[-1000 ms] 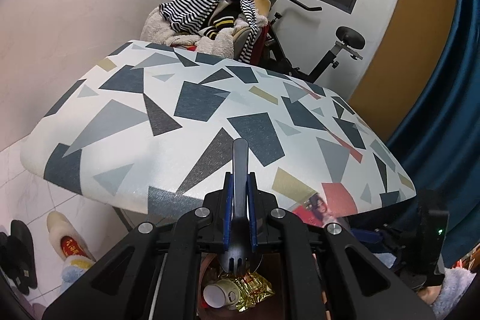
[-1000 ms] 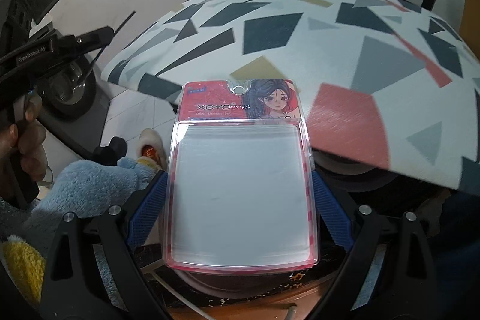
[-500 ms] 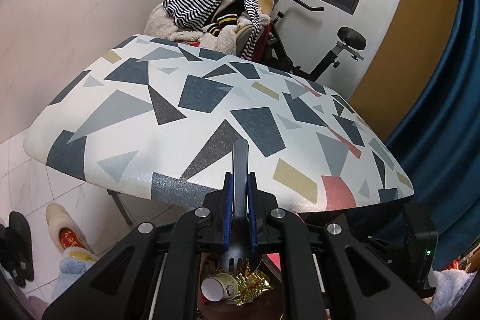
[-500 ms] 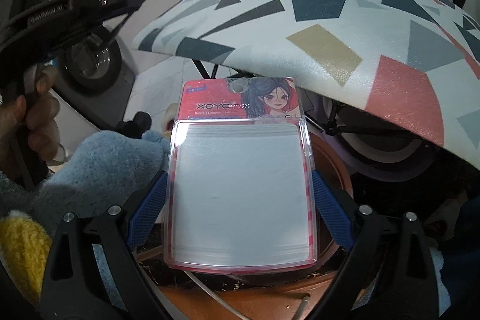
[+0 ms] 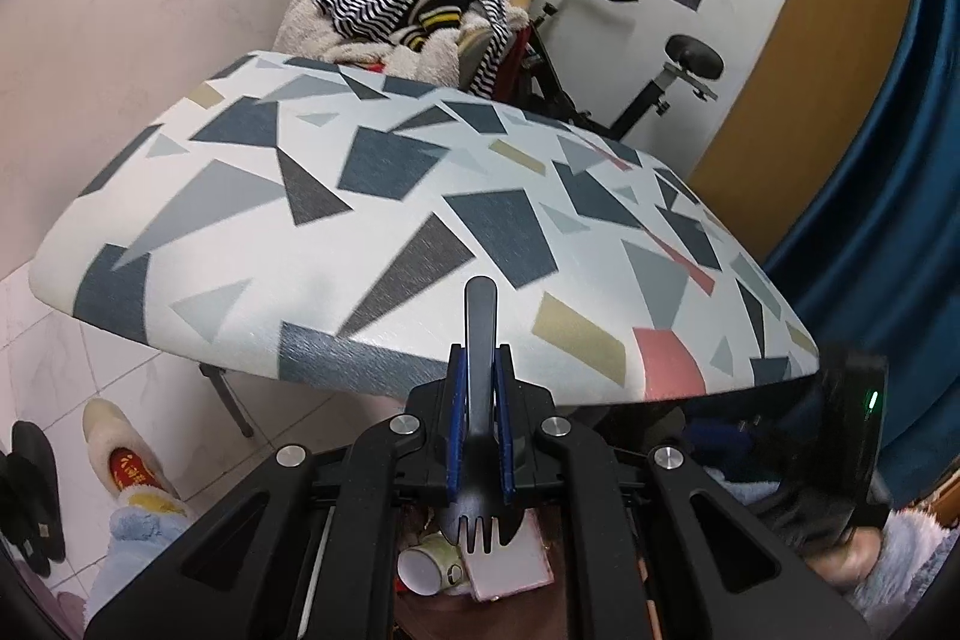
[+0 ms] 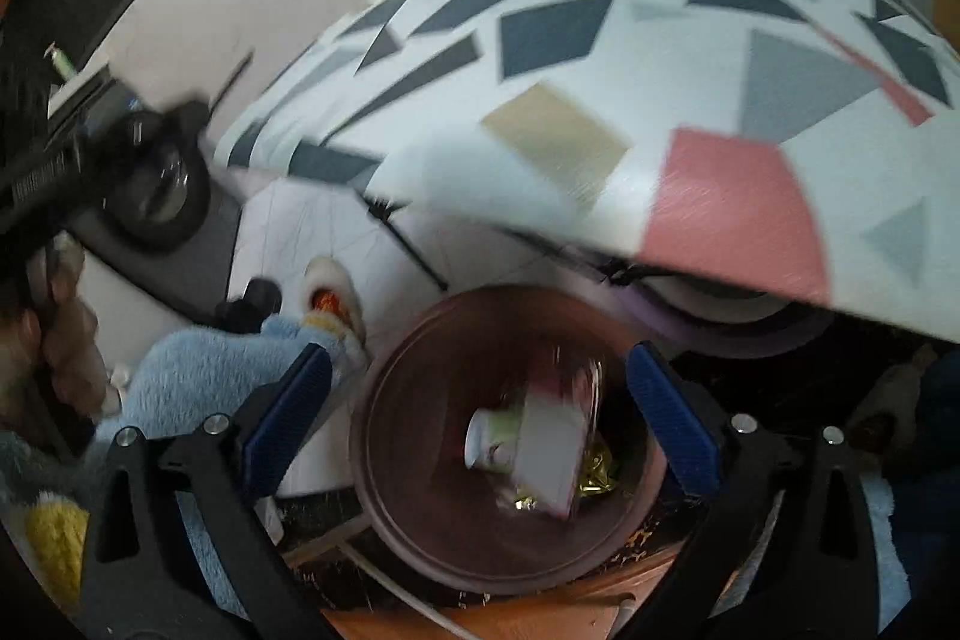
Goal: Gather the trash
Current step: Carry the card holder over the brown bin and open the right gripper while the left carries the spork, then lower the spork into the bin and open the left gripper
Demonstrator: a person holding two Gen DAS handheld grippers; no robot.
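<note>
My left gripper is shut on a black plastic fork, its handle pointing forward over the table edge and its tines toward the camera. Below it lie a paper cup and a pink blister pack. My right gripper hangs above a round brown bin; its jaws are opening and nothing is between them. Inside the bin, the pink blister pack rests blurred on the paper cup and a gold wrapper.
A table with a triangle-patterned top overhangs the bin. On the tiled floor to the left are a cream slipper and black shoes. Behind the table are a chair heaped with clothes, an exercise bike and a blue curtain.
The right gripper's jaws spread and let go of the pink blister pack, which dropped into the bin. The left gripper stays shut on the fork, barely moved.
</note>
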